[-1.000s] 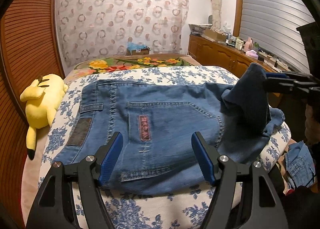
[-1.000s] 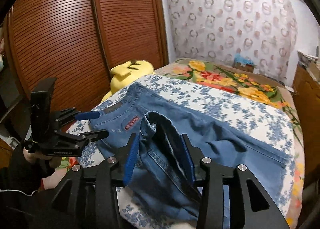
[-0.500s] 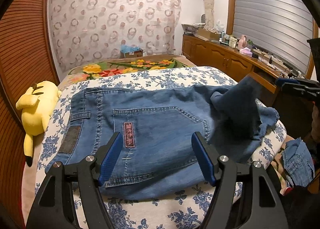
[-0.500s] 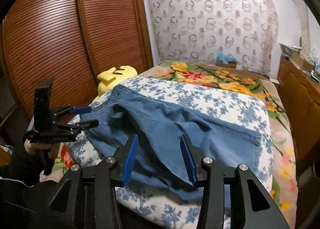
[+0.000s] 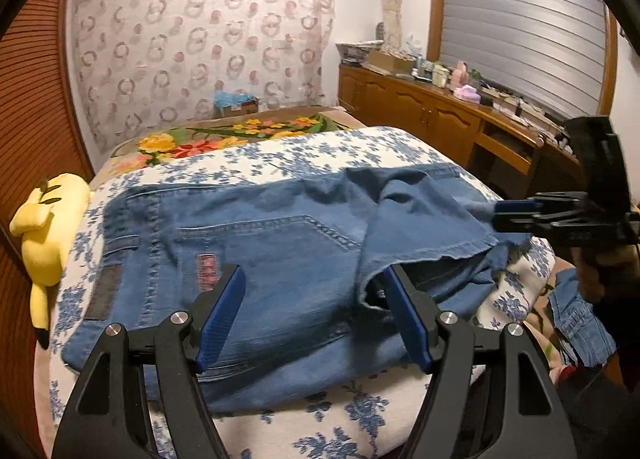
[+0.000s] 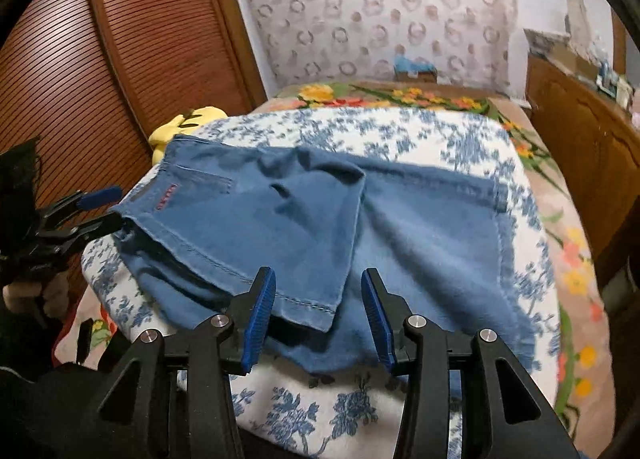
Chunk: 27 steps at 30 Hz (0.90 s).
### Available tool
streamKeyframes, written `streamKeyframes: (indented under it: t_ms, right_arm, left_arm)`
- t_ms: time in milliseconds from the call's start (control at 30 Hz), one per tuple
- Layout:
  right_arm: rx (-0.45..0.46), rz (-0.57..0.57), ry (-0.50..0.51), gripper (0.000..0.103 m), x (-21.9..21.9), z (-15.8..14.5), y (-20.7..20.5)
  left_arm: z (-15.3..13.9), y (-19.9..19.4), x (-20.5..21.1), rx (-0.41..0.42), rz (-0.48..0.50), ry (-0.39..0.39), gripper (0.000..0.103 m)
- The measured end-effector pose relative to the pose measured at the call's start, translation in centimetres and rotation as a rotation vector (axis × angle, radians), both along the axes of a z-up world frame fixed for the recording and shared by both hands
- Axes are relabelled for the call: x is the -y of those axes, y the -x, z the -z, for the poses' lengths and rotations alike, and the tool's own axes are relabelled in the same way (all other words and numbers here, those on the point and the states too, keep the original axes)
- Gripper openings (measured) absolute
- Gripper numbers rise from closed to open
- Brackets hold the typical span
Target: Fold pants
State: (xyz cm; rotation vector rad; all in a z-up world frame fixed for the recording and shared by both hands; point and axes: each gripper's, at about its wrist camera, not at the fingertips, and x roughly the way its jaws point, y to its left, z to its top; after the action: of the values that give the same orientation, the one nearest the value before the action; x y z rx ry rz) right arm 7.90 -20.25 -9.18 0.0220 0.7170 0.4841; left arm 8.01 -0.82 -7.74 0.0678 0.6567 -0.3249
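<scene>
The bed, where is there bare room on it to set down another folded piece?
Free: the blue-flowered cover beyond the jeans, up to the bright floral blanket, and a narrow strip along the near edge. Crowded: the middle under the jeans, and the wardrobe side where the yellow plush toy lies.

Bed (image 5: 360, 423) with blue-floral white cover, jeans on top.
Jeans (image 5: 256, 259) lie flat across the cover, waistband toward the yellow plush toy (image 5: 44, 235) at the bed's edge by the slatted wooden doors; one leg folded back over the seat. Flowered blanket (image 6: 404, 95) covers the far end.
</scene>
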Motion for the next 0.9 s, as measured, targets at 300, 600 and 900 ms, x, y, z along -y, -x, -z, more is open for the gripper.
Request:
streamKeyframes:
  t_ms: [300,600,900]
  right_arm:
    - [-0.051,0.001,-0.038,0.046,-0.6,1.6,-1.8]
    - [-0.078,-0.047,-0.077,0.007,-0.8,2.6,-3.3]
    - [0.156,-0.088,-0.104,0.003,-1.3,-5.4,-2.5]
  left_arm:
    - [2.1,-2.1,2.5,-0.081,0.087,-0.001,0.055]
    - [2.2,-3.0,2.9,-0.097,0.093,-0.008,0.01]
    - [-3.4,-0.3,0.2,0.034,0.044,0.068,0.007]
